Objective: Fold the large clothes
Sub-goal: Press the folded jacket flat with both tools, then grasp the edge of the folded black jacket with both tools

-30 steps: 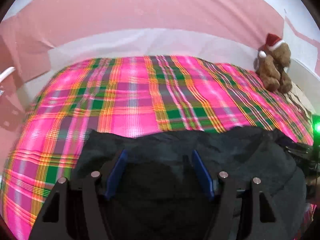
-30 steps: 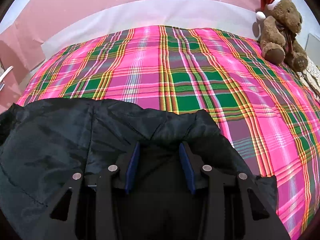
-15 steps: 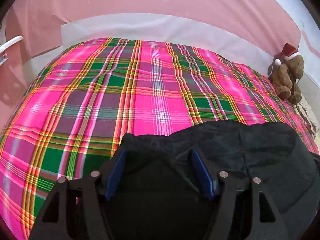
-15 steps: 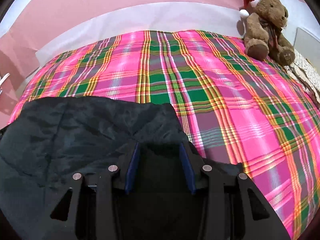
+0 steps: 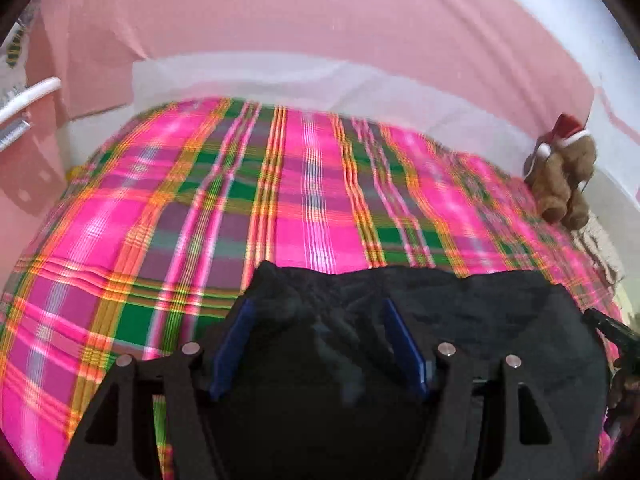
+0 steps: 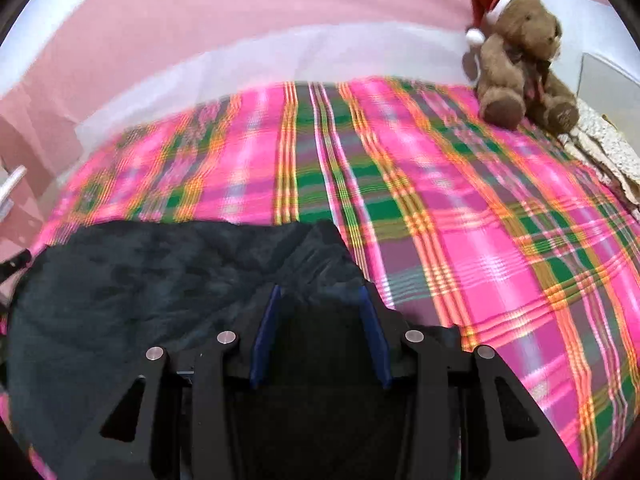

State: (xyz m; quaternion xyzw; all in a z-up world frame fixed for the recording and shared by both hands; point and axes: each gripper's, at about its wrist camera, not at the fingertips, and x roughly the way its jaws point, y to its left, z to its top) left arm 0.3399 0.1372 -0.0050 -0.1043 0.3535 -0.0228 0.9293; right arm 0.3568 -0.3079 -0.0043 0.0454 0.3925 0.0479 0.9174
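Each gripper grasps the black garment (image 5: 460, 320): the left gripper (image 5: 316, 316) its left corner, the right gripper (image 6: 320, 300) its right corner, cloth bunched between the jaws. Beyond the jaws the plaid bedspread (image 6: 460, 220) lies bare, with a teddy bear (image 6: 520, 60) far off to the right.

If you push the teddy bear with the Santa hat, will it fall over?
Probably. The teddy bear sits upright on the soft plaid bedspread, and the hat makes it look top-heavy, so a nudge would likely tip it. It looks plush, so it should flop rather than break.

Black garment (image 5: 460, 312), crumpled, spread over pink plaid bedspread (image 5: 312, 200).
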